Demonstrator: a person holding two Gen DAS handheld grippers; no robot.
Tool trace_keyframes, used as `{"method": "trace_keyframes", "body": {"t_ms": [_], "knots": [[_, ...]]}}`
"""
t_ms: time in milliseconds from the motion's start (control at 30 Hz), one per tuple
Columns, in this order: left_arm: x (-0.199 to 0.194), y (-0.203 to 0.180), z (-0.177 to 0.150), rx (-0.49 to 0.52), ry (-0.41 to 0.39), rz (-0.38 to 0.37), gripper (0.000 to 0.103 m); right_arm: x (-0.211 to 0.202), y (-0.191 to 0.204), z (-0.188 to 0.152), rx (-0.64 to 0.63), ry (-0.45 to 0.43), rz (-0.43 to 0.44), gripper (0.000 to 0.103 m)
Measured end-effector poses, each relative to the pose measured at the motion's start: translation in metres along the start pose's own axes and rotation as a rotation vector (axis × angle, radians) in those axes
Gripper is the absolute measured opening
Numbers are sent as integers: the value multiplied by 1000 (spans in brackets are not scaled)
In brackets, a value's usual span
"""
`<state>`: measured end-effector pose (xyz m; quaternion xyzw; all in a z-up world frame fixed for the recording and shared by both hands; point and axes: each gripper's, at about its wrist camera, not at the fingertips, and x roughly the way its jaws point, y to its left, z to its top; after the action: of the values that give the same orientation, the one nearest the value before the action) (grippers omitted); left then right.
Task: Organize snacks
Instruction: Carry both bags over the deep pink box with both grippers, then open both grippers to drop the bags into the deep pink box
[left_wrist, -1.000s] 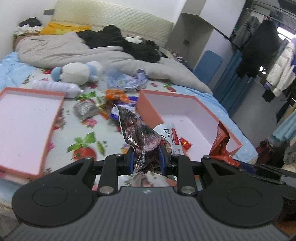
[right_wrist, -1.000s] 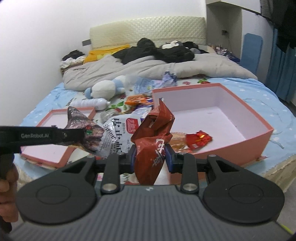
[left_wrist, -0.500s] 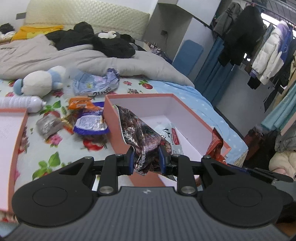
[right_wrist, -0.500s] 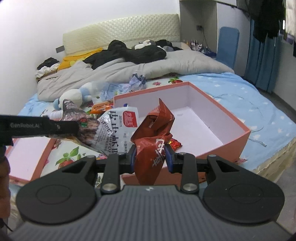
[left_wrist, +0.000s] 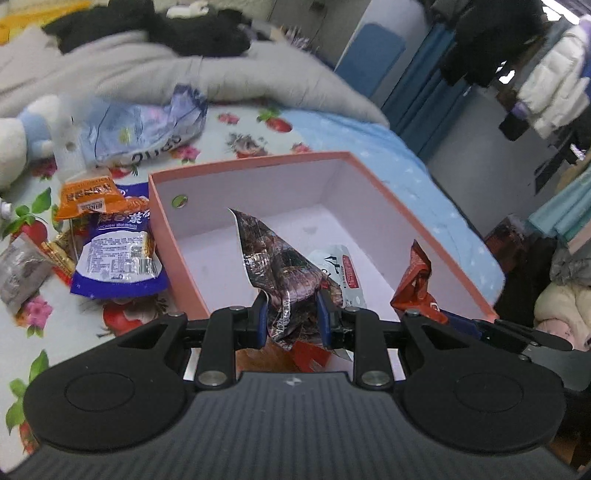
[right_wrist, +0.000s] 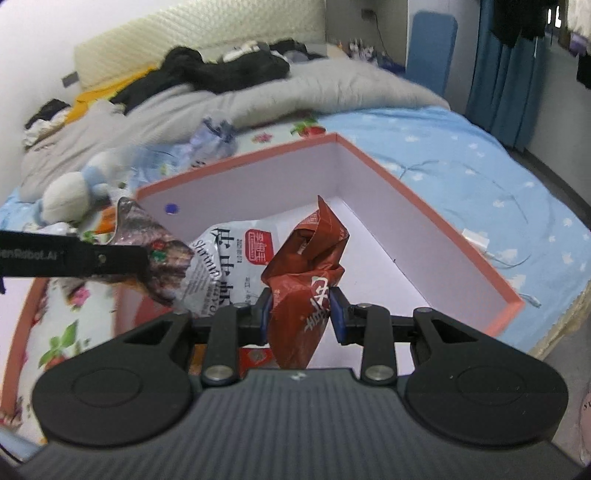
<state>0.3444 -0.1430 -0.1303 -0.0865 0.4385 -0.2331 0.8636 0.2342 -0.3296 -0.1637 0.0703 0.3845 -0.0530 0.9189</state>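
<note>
My left gripper (left_wrist: 291, 317) is shut on a dark brown foil snack bag (left_wrist: 275, 266) and holds it over the near part of the open pink box (left_wrist: 258, 166). My right gripper (right_wrist: 301, 314) is shut on a crumpled red snack bag (right_wrist: 306, 273), also above the box (right_wrist: 424, 221). A white shrimp-chip bag (right_wrist: 229, 258) hangs between the two, beside the brown bag (right_wrist: 155, 240). The red bag (left_wrist: 415, 284) shows at the right of the left wrist view. Red and orange packets (left_wrist: 295, 354) lie in the box below my left gripper.
Loose snacks lie on the floral sheet left of the box: a purple bag (left_wrist: 118, 254), an orange packet (left_wrist: 88, 195), a grey packet (left_wrist: 20, 273) and a pale blue bag (left_wrist: 147, 129). A plush toy (right_wrist: 74, 188), grey duvet (right_wrist: 295, 92) and box lid (right_wrist: 22, 332) are nearby.
Both grippers have moved right and forward with their bags, from beside the box to over its inside. The box lid has slid out of the left view.
</note>
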Motion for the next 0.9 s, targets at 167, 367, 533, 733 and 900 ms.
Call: {"method": "trace_keyframes", "body": {"t_ms": [167,367,533,733,900], "knots": [[39,19,23,-24,64,25,30,40,-4,18,27,73,14,35],[69,22,38,-31,113,43,30,66,-6,33,33,109,38,36],[77,23,42,-28,128,57,31,75,-9,36,32,128,47,36],[76,25,44,-15,129,111,56,80,-7,36,43,148,69,37],[60,22,39,13,104,127,65,72,-3,34,39,129,76,56]]}}
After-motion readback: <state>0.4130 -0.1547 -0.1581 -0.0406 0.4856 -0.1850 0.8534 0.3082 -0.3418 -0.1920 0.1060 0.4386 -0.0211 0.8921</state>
